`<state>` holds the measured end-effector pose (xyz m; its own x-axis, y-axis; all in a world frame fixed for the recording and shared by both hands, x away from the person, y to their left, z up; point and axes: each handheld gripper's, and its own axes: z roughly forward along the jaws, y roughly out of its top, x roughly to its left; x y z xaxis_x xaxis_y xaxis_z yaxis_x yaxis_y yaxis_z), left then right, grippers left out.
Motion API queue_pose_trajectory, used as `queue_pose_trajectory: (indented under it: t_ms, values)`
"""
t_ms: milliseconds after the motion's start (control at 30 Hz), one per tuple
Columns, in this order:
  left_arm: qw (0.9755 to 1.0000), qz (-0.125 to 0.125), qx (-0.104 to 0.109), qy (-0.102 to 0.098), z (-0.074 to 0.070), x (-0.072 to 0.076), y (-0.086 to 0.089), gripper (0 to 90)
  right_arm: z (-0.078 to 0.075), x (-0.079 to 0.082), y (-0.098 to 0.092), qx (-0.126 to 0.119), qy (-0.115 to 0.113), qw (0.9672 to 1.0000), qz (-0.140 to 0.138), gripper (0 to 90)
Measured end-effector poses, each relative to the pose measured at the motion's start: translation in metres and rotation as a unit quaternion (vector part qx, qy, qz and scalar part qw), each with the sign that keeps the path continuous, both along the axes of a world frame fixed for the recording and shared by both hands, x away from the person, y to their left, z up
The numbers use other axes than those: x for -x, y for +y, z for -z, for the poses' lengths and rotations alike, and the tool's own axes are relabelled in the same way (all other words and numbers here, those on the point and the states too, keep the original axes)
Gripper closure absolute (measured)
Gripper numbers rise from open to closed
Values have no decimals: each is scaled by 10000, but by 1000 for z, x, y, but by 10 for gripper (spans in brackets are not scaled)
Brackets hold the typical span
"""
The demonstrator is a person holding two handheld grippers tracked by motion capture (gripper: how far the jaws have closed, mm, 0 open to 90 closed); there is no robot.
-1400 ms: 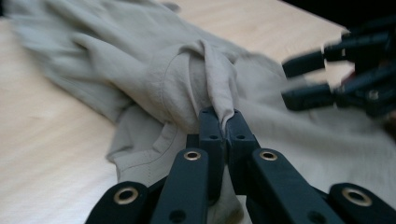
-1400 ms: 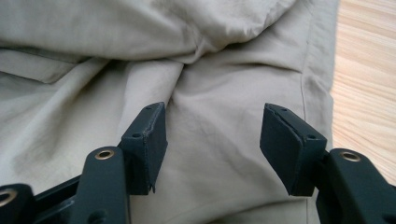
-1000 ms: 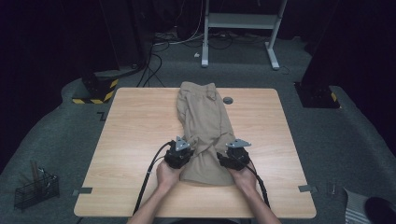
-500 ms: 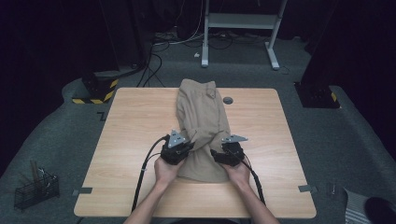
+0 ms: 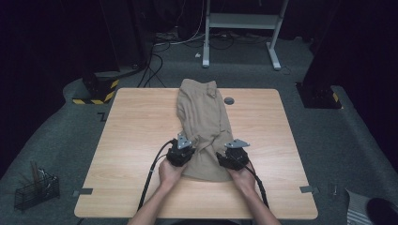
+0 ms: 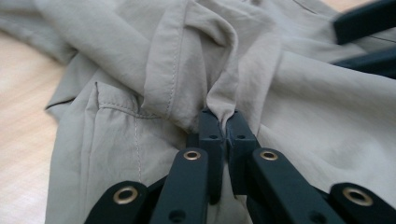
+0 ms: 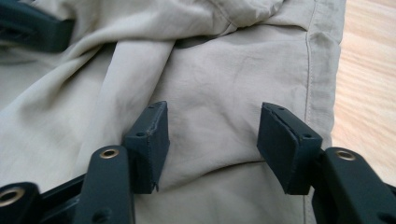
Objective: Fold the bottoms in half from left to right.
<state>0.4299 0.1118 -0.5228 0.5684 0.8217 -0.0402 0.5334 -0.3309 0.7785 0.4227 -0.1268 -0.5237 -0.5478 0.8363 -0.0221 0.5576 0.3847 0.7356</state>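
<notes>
A khaki garment [image 5: 202, 112] lies lengthwise down the middle of the wooden table [image 5: 136, 122], creased and partly folded. At its near left side my left gripper [image 5: 190, 149] is shut on a pinched ridge of the cloth [image 6: 219, 100]; the two pads [image 6: 211, 135] meet around the fold. Over the garment's near right part my right gripper [image 5: 221, 157] stands open. Its jaws have just been closing, and flat cloth [image 7: 210, 93] lies between the pads [image 7: 152, 135], which do not press it. The hem seam [image 7: 310, 65] runs just to the right of them.
A small grey disc [image 5: 229, 100] sits in the tabletop beside the garment's far end. On the floor are a black wire basket [image 5: 35, 190] at the near left, cables and a yellow-striped base [image 5: 96, 91] at the far left, and a white frame [image 5: 239, 21] behind.
Both hands slid a little up the table, then came back toward the near edge. The left gripper keeps its hold on the cloth fold.
</notes>
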Motion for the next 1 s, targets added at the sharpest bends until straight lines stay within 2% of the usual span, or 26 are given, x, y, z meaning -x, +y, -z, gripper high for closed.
queue_pose_trajectory:
  t_ms: [67, 200, 267, 300, 367, 467, 500, 567, 633, 733, 833, 1000]
  values:
    - [9999, -152, -6, 61, -2, -7, 5, 877, 0, -6, 8, -4, -12, 10000, 29, 443]
    - [9998, 0, 137, -154, -8, 10, 7, 867, 0, -11, 18, 15, 22, 10000, -69, 440]
    - [9995, 109, 147, -265, -11, 21, 8, 810, -1, -10, 16, -21, 84, 9999, -124, 424]
    - [9994, 114, 127, -297, -11, 25, 9, 772, -3, -9, 15, -58, 188, 9997, -133, 400]
    - [9994, 99, 117, -296, -13, 32, 12, 676, -7, -4, 9, -213, 272, 9993, -125, 396]
    - [9998, -70, 18, -166, -18, 40, 15, 514, -17, 2, 0, -400, 132, 9990, -162, 415]
    - [9997, -162, 3, -175, -20, 44, 17, 454, -22, 2, -2, -466, 81, 9987, -189, 419]
    - [9990, -298, -62, -322, -24, 51, 20, 375, -33, 3, -2, -629, 11, 9976, -305, 423]
    - [9985, -416, -105, -327, -25, 54, 23, 320, -39, 2, 3, -630, -16, 9970, -446, 420]
    - [9973, -636, -125, -330, -23, 60, 30, 269, -41, -4, 16, -573, -4, 9969, -544, 402]
    - [9960, -836, -150, -271, -19, 64, 37, 236, -42, -11, 28, -621, -51, 9965, -559, 389]
    - [9936, -1123, -107, 17, -6, 68, 51, 215, -51, -23, 49, -705, -12, 9953, -665, 324]
